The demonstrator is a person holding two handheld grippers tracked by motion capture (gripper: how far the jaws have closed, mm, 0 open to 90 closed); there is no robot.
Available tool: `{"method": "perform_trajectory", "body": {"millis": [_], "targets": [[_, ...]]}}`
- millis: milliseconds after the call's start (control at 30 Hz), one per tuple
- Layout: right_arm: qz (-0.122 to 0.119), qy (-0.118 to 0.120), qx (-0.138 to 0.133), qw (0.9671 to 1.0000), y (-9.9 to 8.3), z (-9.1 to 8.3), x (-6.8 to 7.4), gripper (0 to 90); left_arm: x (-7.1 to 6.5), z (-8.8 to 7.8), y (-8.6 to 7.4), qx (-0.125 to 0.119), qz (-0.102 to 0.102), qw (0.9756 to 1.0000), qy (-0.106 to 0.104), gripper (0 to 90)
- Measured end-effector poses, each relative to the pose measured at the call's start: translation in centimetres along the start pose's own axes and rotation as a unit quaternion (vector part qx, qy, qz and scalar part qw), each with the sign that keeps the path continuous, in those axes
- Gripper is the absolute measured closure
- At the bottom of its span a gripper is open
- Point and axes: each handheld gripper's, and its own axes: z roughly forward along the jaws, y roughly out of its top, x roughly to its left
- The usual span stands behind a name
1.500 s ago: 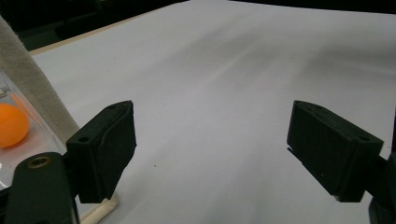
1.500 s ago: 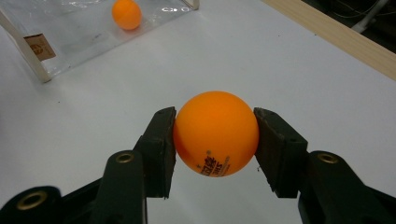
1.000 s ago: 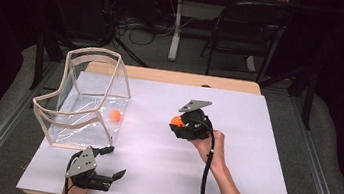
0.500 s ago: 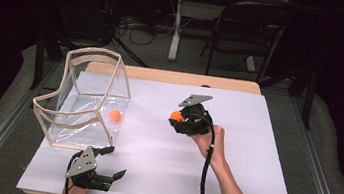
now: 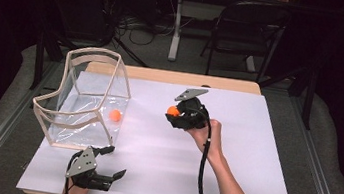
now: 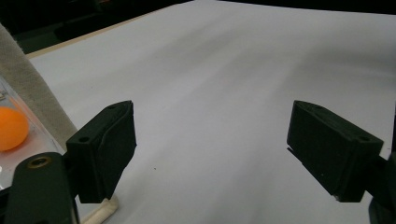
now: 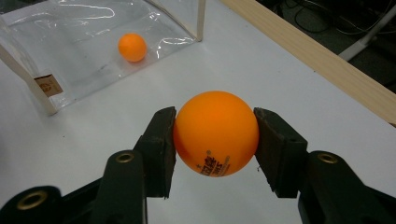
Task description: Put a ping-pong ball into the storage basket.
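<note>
Nearest us, our left claw [image 5: 106,165] rests apart and empty on the counter [image 5: 263,154], just beside the clear bin [image 5: 84,100]. Farther out, our right claw [image 7: 215,128] is clamped on an orange ball [image 7: 215,133], held above the counter and apart from the bin. One ball [image 5: 115,115] already lies inside, so we judge one drop done and this one left.
</note>
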Motion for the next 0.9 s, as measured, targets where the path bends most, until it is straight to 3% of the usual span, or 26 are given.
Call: {"method": "perform_trajectory", "body": {"millis": [900], "targets": [[-0.013, 0.013, -0.003, 0.9998, 2.9, 0.9, 0.5, 51.0, -0.1, 0.2, 0.0, -0.001, -0.001, 1.0000, -0.003, 15.7]]}}
